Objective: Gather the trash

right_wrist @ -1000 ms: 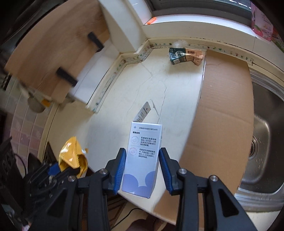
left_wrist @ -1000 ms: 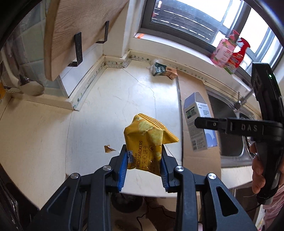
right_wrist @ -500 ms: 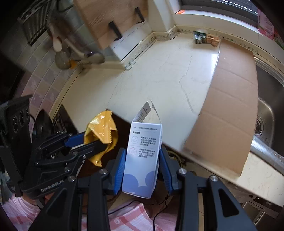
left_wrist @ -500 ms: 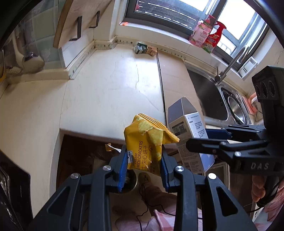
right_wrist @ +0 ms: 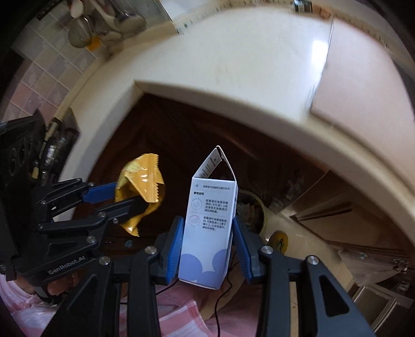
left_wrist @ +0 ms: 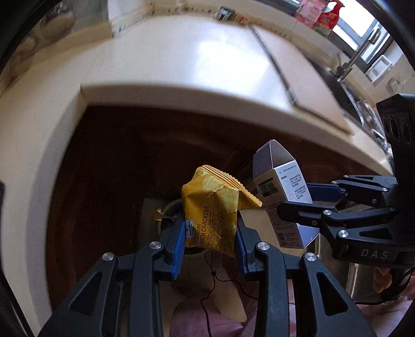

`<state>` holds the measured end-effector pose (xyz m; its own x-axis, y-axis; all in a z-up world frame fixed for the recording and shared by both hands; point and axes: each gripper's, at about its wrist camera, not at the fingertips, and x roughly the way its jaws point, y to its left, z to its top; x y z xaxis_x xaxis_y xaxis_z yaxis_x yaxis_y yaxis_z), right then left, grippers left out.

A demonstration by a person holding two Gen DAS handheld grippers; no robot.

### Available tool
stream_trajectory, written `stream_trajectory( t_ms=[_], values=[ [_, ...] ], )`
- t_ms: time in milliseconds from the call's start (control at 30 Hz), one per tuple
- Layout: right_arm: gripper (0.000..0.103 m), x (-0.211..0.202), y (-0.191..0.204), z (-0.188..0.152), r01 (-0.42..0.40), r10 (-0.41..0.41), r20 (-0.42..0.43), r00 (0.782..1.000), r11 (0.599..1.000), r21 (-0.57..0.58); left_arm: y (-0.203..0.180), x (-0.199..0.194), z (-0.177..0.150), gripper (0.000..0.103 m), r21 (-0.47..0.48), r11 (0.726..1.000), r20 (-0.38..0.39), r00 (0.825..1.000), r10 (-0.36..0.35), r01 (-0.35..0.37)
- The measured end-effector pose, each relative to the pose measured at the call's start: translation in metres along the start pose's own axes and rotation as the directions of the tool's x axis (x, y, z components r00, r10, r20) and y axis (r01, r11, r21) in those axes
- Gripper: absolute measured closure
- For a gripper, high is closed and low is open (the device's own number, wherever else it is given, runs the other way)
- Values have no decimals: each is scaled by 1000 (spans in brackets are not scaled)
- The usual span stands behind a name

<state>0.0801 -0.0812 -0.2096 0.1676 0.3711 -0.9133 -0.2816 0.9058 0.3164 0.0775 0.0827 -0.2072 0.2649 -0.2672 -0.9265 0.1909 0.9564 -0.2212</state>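
Observation:
My left gripper is shut on a yellow cracker wrapper, held below the counter's front edge. My right gripper is shut on a white and blue carton with its top flap open. Both are side by side in front of the dark space under the counter. The carton and right gripper show at the right of the left wrist view; the wrapper and left gripper show at the left of the right wrist view. A round bin stands behind the carton, partly hidden.
The cream counter overhangs above. More packets lie at its far back by the wall. A cardboard sheet covers its right part, with the sink and tap beyond. Spray bottles stand on the windowsill.
Both grippers have dropped from counter height to below its front edge, still holding the wrapper and the carton. The dark space under the counter and the bin have come into view.

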Motion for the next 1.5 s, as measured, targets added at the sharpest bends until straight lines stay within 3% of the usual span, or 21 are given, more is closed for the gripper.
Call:
stream_trajectory(
  t_ms=[333, 400, 467, 633, 700, 1233, 1500],
  values=[
    [62, 155, -45, -21, 49, -44, -111, 993, 998, 44, 43, 137, -40, 69, -72, 997, -121, 993, -1, -7],
    [62, 182, -53, -23, 65, -58, -126, 990, 997, 47, 50, 164, -46, 64, -80, 997, -145, 989, 7, -19],
    [62, 206, -59, -25, 73, -65, -139, 988, 996, 51, 56, 186, -49, 51, -96, 995, -161, 987, 4, -20],
    [46, 247, -70, -29, 96, -93, -129, 987, 995, 19, 75, 222, -63, 30, -122, 990, -186, 981, 52, -75],
    [41, 257, -75, -31, 105, -100, -139, 985, 994, 25, 78, 229, -66, 29, -136, 987, -192, 979, 63, -90],
    [41, 242, -62, -33, 97, -95, -127, 987, 995, 14, 75, 220, -65, 24, -128, 980, -196, 972, 125, -152],
    [41, 190, -43, -27, 89, -89, -103, 991, 996, 0, 61, 163, -52, 24, -124, 977, -193, 970, 150, -176]
  ],
)
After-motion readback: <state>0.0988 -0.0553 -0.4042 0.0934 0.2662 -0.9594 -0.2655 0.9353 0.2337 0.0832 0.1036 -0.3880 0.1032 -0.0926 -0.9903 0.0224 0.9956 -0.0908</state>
